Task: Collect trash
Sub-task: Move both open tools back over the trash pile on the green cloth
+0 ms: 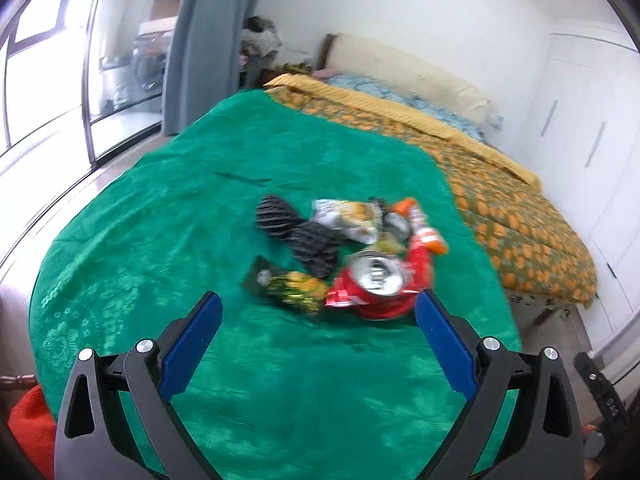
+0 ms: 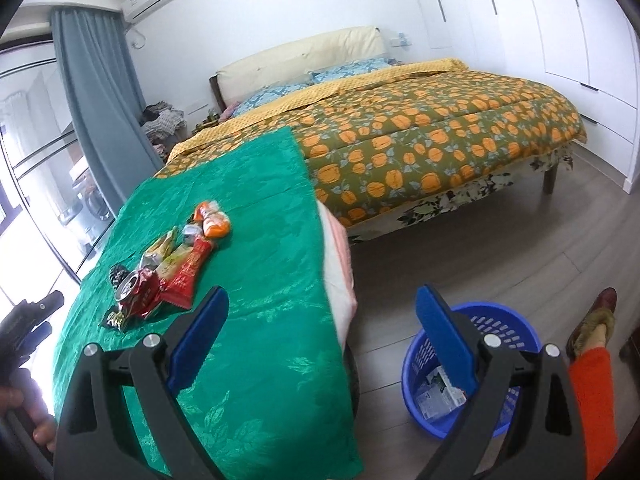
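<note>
Left tool (image 1: 318,306) agape, seemingly above can (image 1: 378,280)

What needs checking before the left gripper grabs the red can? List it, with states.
1. Left gripper open: ok.
2. Red can between its fingers: not ok, it lies just ahead.
3. Can free of wrappers: not ok, red wrapper touches it.
4. Blue basket ready on the floor: ok, some trash inside.
5. Right gripper empty: ok, open.
6. Can dry inside: cannot tell.

Red can (image 1: 374,284), green floral cloth (image 1: 160,240)
</note>
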The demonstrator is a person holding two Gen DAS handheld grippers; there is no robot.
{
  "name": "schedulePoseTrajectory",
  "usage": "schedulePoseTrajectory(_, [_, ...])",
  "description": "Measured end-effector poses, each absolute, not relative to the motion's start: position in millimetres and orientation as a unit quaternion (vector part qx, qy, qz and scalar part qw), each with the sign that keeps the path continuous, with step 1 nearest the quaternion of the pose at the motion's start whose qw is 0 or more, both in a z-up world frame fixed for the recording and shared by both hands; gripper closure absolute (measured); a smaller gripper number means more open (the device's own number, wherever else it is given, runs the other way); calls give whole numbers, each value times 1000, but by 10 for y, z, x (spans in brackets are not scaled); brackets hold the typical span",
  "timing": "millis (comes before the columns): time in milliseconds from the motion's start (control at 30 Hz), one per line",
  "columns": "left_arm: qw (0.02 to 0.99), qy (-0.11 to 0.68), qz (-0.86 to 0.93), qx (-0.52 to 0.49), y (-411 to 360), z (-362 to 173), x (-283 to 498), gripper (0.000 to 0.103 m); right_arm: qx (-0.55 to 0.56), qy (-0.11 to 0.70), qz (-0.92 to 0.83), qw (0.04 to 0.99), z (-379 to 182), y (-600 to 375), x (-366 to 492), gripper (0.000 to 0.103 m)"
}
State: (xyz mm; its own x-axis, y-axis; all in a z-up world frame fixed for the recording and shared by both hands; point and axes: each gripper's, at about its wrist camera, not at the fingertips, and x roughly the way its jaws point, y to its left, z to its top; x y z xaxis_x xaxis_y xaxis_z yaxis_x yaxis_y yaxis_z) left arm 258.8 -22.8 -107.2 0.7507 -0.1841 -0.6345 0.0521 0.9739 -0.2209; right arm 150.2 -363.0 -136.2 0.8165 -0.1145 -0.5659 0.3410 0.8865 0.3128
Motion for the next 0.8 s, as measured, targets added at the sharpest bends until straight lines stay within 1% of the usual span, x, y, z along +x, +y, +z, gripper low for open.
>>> schedulePoseTrajectory(400, [918,386,-64,-71,-37,-1446,2782,7,180,296,-83,935,-1363,-3458,1620,11])
schedulePoseTrajectory(533, [913,401,-60,-50,3,-1554,2879,7,166,308,-67,934,-1411,-3338,1666,11])
schedulePoseTrajectory(633, [906,415,-64,-52,101,-1634,2971,7,157,317,-56,934,-1470,-3253,1677,11])
schedulePoseTrajectory(733, [900,423,-87,-49,79,-1689,3050,7,149,331,-43,931,-1545,-3134,1726,11])
schedulePoseTrajectory(800, [899,425,-106,-24,-31,-1726,3092,7,143,335,-36,931,-1576,-3070,1752,11])
